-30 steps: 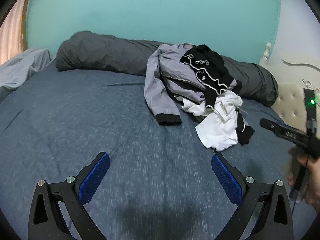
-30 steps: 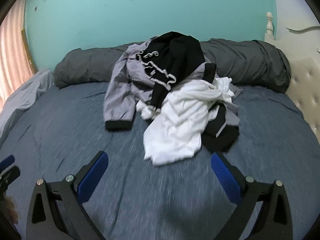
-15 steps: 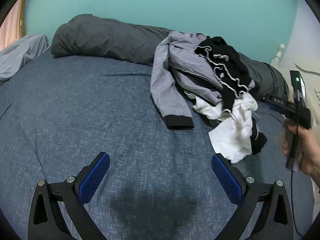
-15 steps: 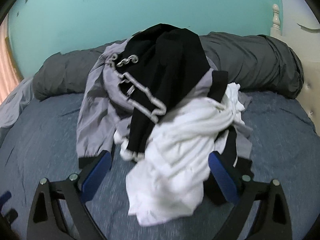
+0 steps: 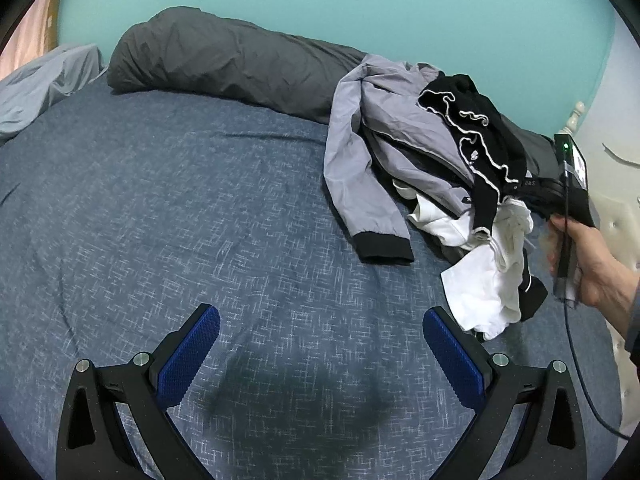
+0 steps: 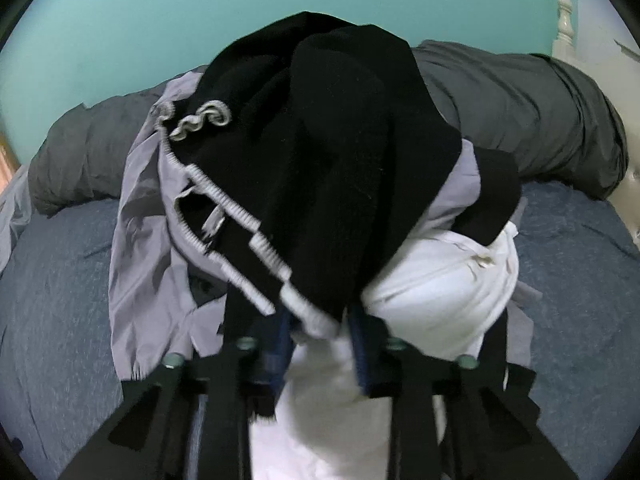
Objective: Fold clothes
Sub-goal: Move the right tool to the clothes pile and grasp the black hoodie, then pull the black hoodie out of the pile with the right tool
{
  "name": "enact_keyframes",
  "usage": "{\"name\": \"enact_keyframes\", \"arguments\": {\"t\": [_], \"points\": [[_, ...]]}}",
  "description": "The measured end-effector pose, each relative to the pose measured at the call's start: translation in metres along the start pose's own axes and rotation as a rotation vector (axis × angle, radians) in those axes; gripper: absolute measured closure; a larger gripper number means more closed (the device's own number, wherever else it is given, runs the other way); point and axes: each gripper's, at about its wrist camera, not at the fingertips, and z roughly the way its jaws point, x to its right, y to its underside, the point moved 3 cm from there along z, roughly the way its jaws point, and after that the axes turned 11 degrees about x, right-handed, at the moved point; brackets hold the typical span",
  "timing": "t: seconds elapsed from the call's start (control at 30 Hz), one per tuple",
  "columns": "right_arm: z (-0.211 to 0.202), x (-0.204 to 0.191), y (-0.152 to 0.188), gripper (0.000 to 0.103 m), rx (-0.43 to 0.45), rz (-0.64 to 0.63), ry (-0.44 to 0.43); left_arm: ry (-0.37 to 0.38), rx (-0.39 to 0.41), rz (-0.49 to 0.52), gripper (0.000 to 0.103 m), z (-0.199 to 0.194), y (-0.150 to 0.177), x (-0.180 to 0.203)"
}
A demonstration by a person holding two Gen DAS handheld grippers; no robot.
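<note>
Clothes pile point(image 5: 440, 184): three garments

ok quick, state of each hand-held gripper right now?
Left hand-held gripper: open, empty, above the blue bedsheet.
Right hand-held gripper: closing in on the hem of the black knit garment with white trim; firm grip cannot be told.

L wrist cam: low over blue bed point(image 5: 160, 208), facing teal wall, clothes pile point(image 5: 432, 184) off to right, mid-range | R wrist cam: pressed close to same pile point(image 6: 320, 184), fills frame | shared: pile, grey bolster point(image 5: 224, 68), wall
</note>
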Motion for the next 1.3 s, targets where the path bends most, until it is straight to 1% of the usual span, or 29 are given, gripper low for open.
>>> {"name": "enact_keyframes", "arguments": {"t": [0.1, 0.17, 0.23, 0.33, 0.43, 0.53, 0.67, 0.73, 0.9, 1.07, 1.13, 1.2, 1.3], "points": [[0.007, -0.001, -0.003, 0.100, 0.016, -0.010, -0.003, 0.005, 0.009, -0.005, 0.000, -0.003, 0.004, -0.004], [0.010, -0.003, -0.005, 0.101, 0.031, -0.016, -0.007, 0.007, 0.011, -0.012, 0.000, -0.005, 0.006, -0.007], [-0.003, -0.004, -0.005, 0.101, 0.065, -0.017, -0.020, 0.023, 0.007, -0.020, 0.000, -0.010, 0.008, -0.009], [-0.033, -0.009, -0.001, 0.101, 0.123, -0.034, -0.052, 0.025, 0.022, -0.029, 0.000, -0.027, 0.013, -0.009], [-0.067, -0.012, 0.006, 0.101, 0.157, -0.071, -0.091, 0.030, 0.037, -0.022, 0.000, -0.047, 0.017, -0.007], [-0.102, -0.011, 0.007, 0.101, 0.198, -0.076, -0.133, 0.045, 0.056, -0.022, 0.000, -0.072, 0.022, -0.005], [-0.150, -0.019, 0.009, 0.101, 0.247, -0.079, -0.173, 0.049, 0.090, -0.009, 0.000, -0.109, 0.029, -0.001], [-0.175, -0.027, 0.016, 0.102, 0.259, -0.093, -0.198, 0.055, 0.095, -0.006, 0.000, -0.124, 0.035, -0.001], [-0.247, -0.042, 0.053, 0.102, 0.261, -0.085, -0.275, 0.066, 0.112, -0.007, 0.000, -0.174, 0.058, 0.002], [-0.319, -0.052, 0.103, 0.101, 0.238, -0.032, -0.350, 0.055, 0.113, -0.023, 0.000, -0.224, 0.084, -0.012], [-0.345, -0.060, 0.126, 0.102, 0.216, -0.028, -0.390, 0.049, 0.109, -0.049, 0.000, -0.240, 0.096, -0.019], [-0.369, -0.070, 0.153, 0.102, 0.176, -0.038, -0.432, 0.045, 0.112, -0.069, 0.000, -0.253, 0.106, -0.025], [-0.390, -0.081, 0.190, 0.102, 0.108, -0.060, -0.467, 0.036, 0.118, -0.080, 0.000, -0.266, 0.121, -0.029]]}}
